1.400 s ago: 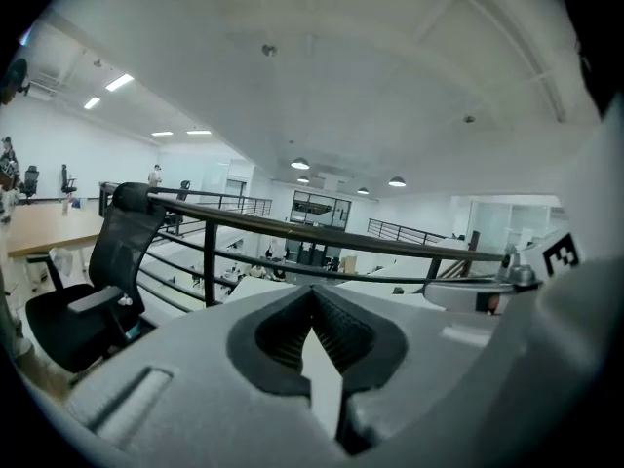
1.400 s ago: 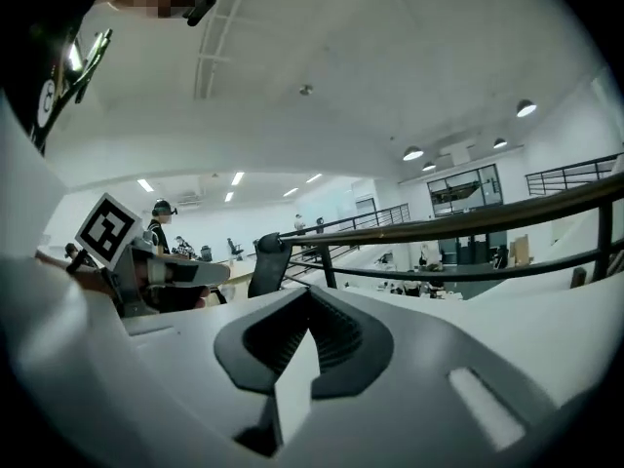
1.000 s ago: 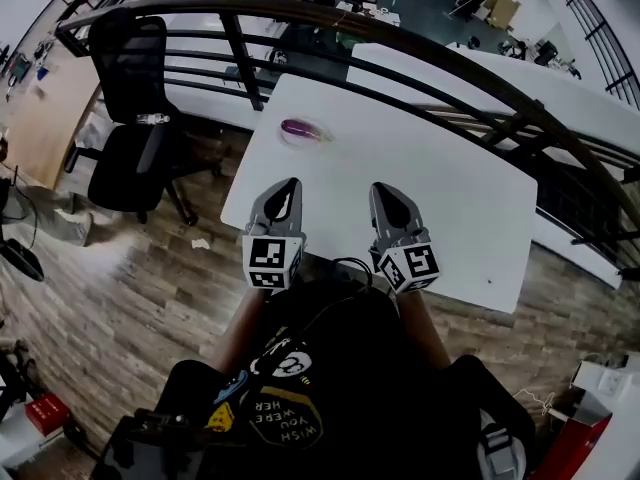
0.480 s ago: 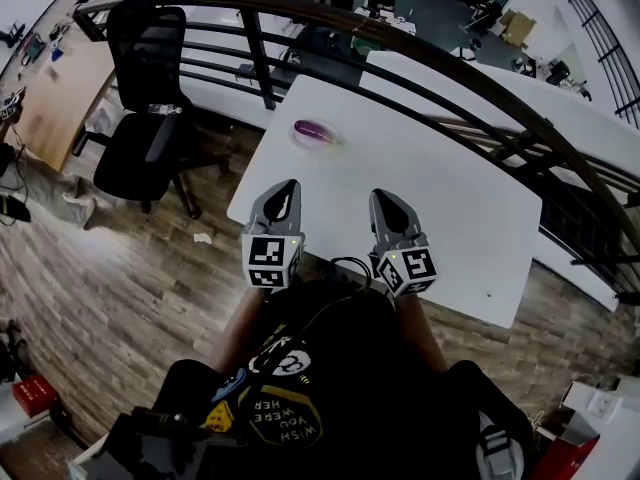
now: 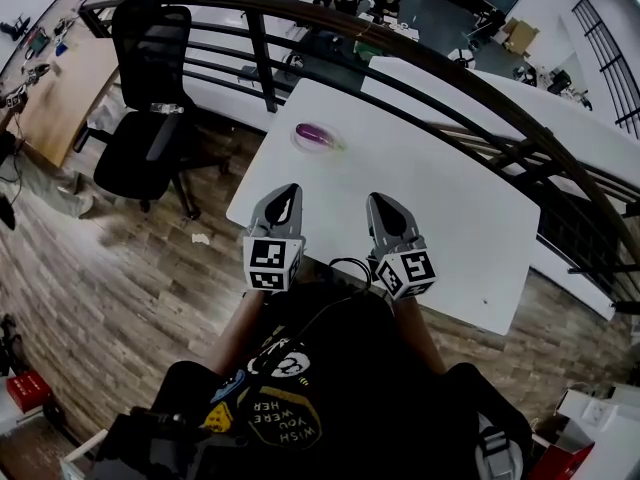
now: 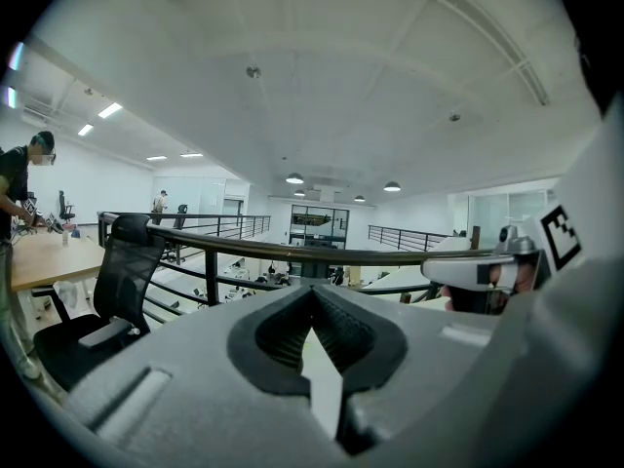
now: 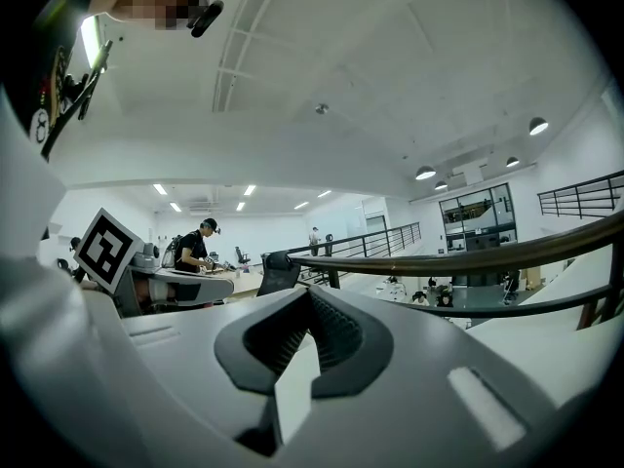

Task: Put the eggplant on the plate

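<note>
Here, my left claw [image 5: 284, 194] and right claw [image 5: 380, 202] both clenched, empty, side by side over near desk [image 5: 450, 198] edge. Eggplant [image 5: 316, 133] lies on plate [image 5: 299, 139] near far left corner, well apart from both.

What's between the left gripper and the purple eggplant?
Nothing but bare white table, seen in the head view, from left gripper to purple eggplant.

left tool [image 5: 287, 190]: jaws together, empty | right tool [image 5: 377, 201]: jaws together, empty | side by side, near level
</note>
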Demonstrator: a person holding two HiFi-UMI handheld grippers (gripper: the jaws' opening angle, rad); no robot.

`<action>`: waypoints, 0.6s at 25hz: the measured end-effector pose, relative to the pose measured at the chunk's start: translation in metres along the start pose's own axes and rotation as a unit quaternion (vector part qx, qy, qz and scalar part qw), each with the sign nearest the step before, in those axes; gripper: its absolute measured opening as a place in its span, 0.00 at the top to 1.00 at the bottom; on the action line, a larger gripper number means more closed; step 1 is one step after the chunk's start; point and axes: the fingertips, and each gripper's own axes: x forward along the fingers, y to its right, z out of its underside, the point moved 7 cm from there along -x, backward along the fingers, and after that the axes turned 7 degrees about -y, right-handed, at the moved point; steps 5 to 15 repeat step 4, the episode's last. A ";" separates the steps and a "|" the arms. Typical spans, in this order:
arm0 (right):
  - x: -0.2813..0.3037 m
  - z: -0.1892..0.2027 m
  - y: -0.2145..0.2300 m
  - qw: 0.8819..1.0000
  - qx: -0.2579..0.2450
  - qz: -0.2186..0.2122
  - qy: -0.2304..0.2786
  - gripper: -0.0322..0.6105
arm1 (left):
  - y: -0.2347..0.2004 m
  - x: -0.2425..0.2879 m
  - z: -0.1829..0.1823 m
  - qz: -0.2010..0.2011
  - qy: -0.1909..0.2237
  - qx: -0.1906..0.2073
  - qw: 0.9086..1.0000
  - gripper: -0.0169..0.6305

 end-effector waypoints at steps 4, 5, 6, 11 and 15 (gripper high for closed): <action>-0.001 0.000 -0.004 1.000 0.002 -0.004 -0.003 0.95 | 0.001 -0.003 0.003 0.002 -0.005 0.000 1.000 0.96; -0.001 0.000 -0.004 1.000 0.002 -0.004 -0.003 0.95 | 0.001 -0.003 0.003 0.002 -0.005 0.000 1.000 0.96; -0.001 0.000 -0.004 1.000 0.002 -0.004 -0.003 0.95 | 0.001 -0.003 0.003 0.002 -0.005 0.000 1.000 0.96; -0.001 0.000 -0.004 1.000 0.002 -0.004 -0.003 0.95 | 0.001 -0.003 0.003 0.002 -0.005 0.000 1.000 0.96; -0.001 0.000 -0.004 1.000 0.002 -0.004 -0.003 0.95 | 0.001 -0.003 0.003 0.002 -0.005 0.000 1.000 0.96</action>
